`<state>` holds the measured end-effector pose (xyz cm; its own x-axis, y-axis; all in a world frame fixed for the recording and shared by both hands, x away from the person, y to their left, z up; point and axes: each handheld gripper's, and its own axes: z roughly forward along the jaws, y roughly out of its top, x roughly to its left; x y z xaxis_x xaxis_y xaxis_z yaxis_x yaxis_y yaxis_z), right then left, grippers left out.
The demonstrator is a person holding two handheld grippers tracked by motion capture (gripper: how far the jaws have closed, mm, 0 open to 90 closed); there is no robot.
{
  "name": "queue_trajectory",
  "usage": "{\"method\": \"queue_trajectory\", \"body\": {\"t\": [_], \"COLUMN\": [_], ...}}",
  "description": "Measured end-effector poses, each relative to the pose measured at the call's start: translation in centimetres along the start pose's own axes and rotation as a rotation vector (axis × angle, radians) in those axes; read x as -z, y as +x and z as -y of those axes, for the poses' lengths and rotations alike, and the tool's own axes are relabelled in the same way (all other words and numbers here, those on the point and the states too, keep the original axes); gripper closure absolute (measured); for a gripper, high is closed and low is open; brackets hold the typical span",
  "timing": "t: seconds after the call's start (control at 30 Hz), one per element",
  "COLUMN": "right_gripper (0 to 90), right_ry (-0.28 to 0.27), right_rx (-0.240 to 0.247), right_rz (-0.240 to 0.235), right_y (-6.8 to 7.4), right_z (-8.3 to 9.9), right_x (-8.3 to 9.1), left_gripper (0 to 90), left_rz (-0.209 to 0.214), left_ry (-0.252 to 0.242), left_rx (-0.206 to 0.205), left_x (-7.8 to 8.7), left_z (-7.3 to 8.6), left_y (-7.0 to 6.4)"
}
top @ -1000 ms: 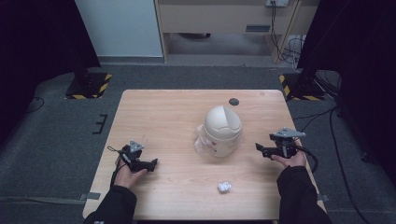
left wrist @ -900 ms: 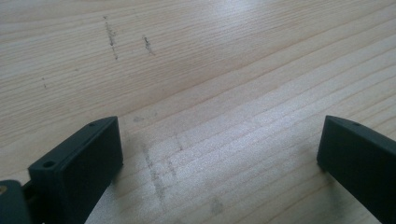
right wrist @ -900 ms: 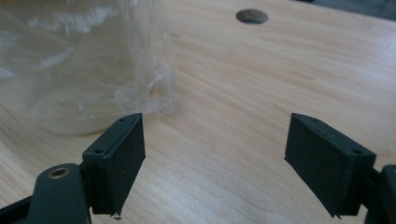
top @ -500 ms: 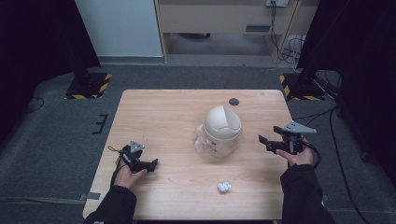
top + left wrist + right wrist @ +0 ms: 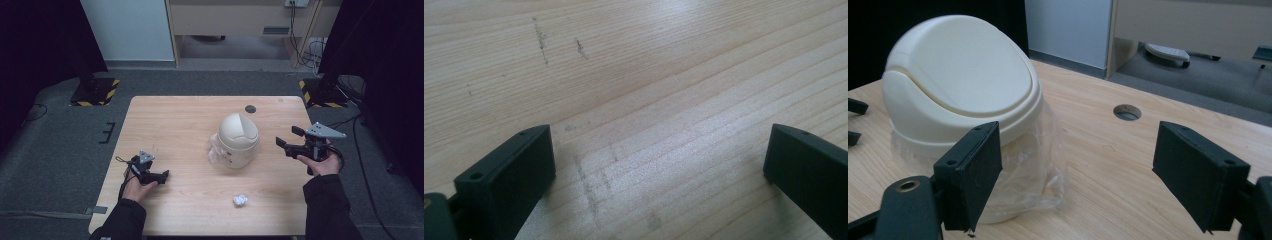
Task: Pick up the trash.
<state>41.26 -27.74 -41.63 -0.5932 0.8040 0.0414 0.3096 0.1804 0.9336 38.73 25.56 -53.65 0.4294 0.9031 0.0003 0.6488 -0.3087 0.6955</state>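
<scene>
Right gripper (image 5: 288, 139) hovers with jaws wide apart, empty, just beside the cream bin (image 5: 238, 139) at the middle of the wooden table (image 5: 175, 125). Its own view shows the crinkled clear bag (image 5: 1040, 165) under the smooth domed lid (image 5: 968, 65), which slopes toward this gripper. Left gripper (image 5: 162, 176) rests low, also spread open, over bare pale wood grain. A crumpled paper ball (image 5: 240, 200) lies near the front edge.

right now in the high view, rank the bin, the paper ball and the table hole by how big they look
1. bin, by far the largest
2. paper ball
3. table hole, close to the ball in size, so that order is unsure
</scene>
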Motion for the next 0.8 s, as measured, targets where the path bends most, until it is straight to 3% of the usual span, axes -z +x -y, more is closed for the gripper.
{"method": "queue_trajectory", "body": {"t": [0.43,0.8], "right_gripper": [18.5,17.8], "right_ry": [-0.057,-0.088], "right_rx": [0.03,0.08], "right_rz": [-0.032,-0.102], "right_y": [0.6,1.4], "right_z": [-2.5,-4.3], "right_x": [0.5,-0.3], "left_gripper": [0.0,0.0], "left_rz": [0.0,0.001], "left_ry": [0.0,0.0], "left_rx": [0.0,-0.001], "left_x": [0.0,0.0], "left_z": [0.0,0.0], "left_y": [0.0,0.0]}}
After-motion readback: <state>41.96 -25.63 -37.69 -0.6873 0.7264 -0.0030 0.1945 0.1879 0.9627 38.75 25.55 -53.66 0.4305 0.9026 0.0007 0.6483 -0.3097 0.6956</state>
